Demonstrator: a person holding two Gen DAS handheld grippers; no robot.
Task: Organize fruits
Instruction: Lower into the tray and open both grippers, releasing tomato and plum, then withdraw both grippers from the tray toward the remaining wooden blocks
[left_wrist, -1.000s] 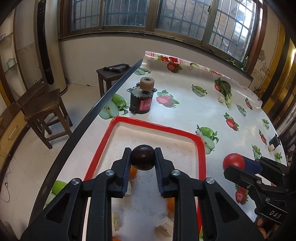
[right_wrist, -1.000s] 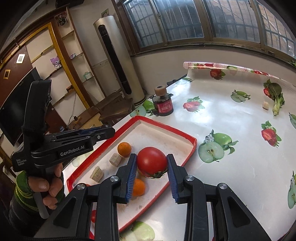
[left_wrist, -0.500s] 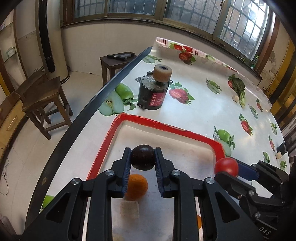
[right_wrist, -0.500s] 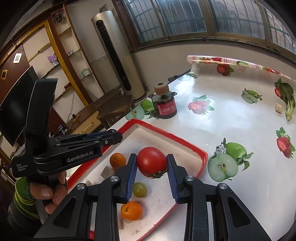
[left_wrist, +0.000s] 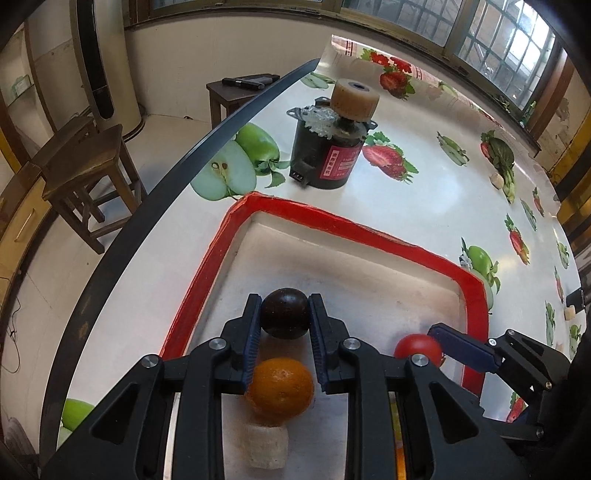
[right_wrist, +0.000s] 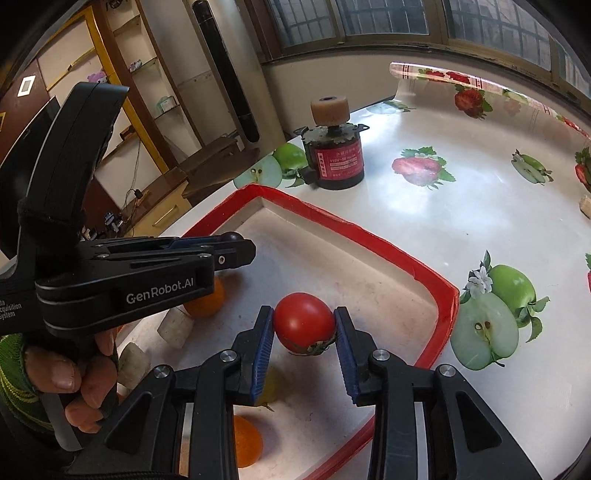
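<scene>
Left gripper (left_wrist: 285, 322) clenches a dark plum (left_wrist: 285, 313); right gripper (right_wrist: 303, 339) grasps a tomato (right_wrist: 303, 322); bare red-rimmed tray (left_wrist: 354, 229) floor lies directly ahead, mid-frame.

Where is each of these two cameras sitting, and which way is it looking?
Left wrist: rides on the left tool, looking forward and down along its fingers, which clamp a dark fruit over the red tray; the right tool shows alongside.
Right wrist: rides on the right tool, which grips a tomato; the left tool and the person's hand show.
Shared: tray, motor, an orange, both tools.
</scene>
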